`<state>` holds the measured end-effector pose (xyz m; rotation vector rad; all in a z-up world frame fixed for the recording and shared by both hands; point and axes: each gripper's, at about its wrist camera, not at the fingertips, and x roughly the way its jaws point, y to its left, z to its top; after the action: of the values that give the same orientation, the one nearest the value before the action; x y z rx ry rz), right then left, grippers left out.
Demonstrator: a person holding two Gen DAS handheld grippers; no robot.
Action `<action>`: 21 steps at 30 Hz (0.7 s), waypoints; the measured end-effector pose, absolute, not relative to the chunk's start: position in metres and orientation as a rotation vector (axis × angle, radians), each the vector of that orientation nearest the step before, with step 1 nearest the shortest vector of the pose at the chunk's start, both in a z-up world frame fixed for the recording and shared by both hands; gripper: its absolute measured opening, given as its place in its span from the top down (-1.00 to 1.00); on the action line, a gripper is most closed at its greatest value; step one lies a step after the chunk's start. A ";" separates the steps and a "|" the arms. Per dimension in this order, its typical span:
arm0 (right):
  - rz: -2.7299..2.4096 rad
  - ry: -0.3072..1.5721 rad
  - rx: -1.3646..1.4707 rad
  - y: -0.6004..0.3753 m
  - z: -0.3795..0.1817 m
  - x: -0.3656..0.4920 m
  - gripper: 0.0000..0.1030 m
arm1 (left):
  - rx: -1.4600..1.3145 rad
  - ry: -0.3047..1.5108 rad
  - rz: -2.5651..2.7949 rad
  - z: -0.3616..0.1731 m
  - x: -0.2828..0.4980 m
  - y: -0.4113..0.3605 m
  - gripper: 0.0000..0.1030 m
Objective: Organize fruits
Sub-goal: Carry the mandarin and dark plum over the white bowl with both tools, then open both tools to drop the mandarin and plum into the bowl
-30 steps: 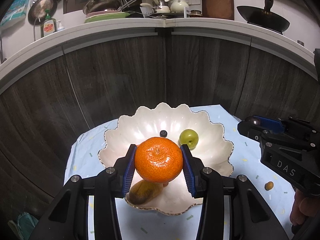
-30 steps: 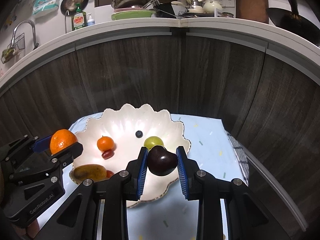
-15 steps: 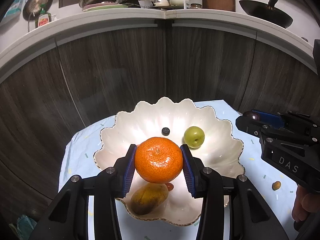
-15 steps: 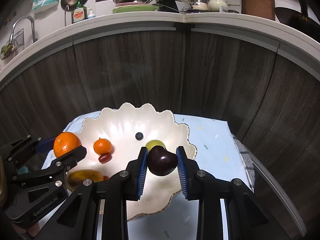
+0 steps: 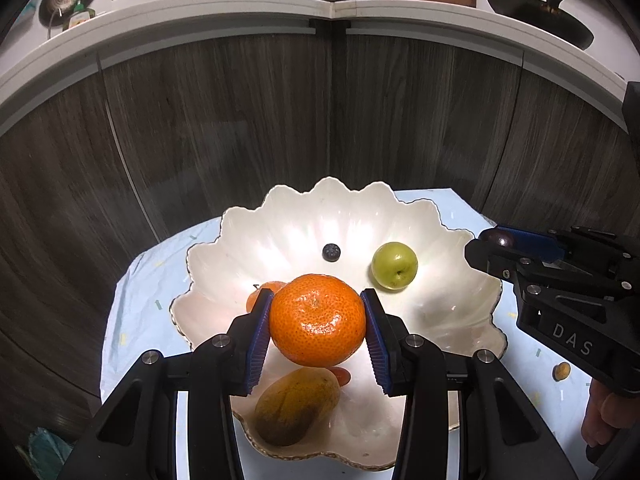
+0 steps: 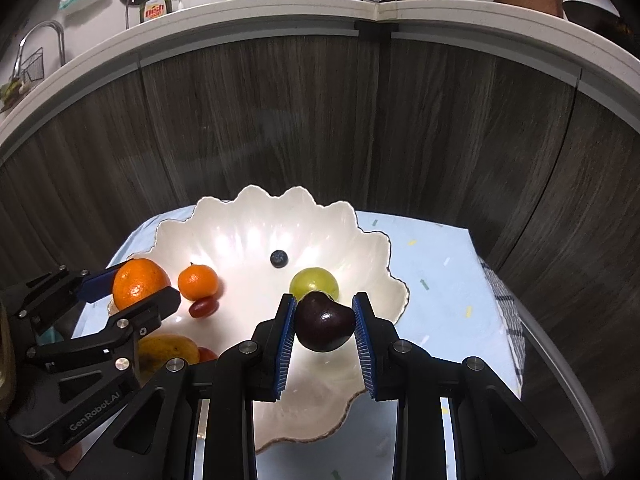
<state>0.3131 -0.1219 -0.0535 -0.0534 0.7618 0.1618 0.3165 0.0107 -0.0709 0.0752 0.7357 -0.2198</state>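
Left gripper [image 5: 318, 320] clamped on a big orange [image 5: 318, 319], blue pads pressed to both sides of the fruit, held above the near part of a white scalloped bowl [image 5: 280, 216]. Right gripper [image 6: 325, 326] clamped on a dark plum [image 6: 324, 326], pads tight on both its sides, held over the bowl's right near part, just in front of a green fruit [image 6: 314, 280].

Bowl sits on a low table with a light blue cloth [image 6: 432, 256] with small coloured flecks. Inside the bowl: a blueberry [image 5: 331, 252] near the middle, the green fruit to its right, a small tangerine [image 6: 198, 282] on the left, a reddish grape-like fruit [image 6: 203, 307] touching the tangerine's near side, a yellow-brown mango [image 5: 296, 404] at the near left rim. Another small red fruit [image 5: 340, 376] lies just beside the mango, mostly hidden under the orange in the left view.

One small brownish fruit [image 5: 561, 371] lies on the cloth outside the bowl, to its right, below the right gripper's body in the left view; what kind, cannot tell.

In the left view the right gripper comes in from the right edge with part of a hand [image 5: 600, 420] under it. In the right view the left gripper comes in from the left with the orange at the bowl's left rim.

Dark wood cabinet fronts [image 6: 320, 120] behind the table, white counter [image 6: 280, 12] on top with pots, a teapot, a dish soap bottle [image 6: 154, 6].
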 end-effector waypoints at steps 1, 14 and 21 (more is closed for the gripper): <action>0.164 0.765 -0.054 -0.121 -0.054 0.314 0.42 | 0.074 0.738 -0.219 -0.071 0.317 0.011 0.17; 0.166 0.802 -0.065 -0.118 -0.061 0.318 0.40 | 0.067 0.768 -0.217 -0.078 0.321 0.011 -0.11; 0.160 0.809 -0.069 -0.117 -0.061 0.317 0.01 | 0.056 0.753 -0.201 -0.074 0.317 0.016 -0.33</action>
<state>0.3172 -0.1167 -0.0609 -0.0689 0.8089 0.1602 0.3173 0.0162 -0.0737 0.0559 0.7531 -0.2008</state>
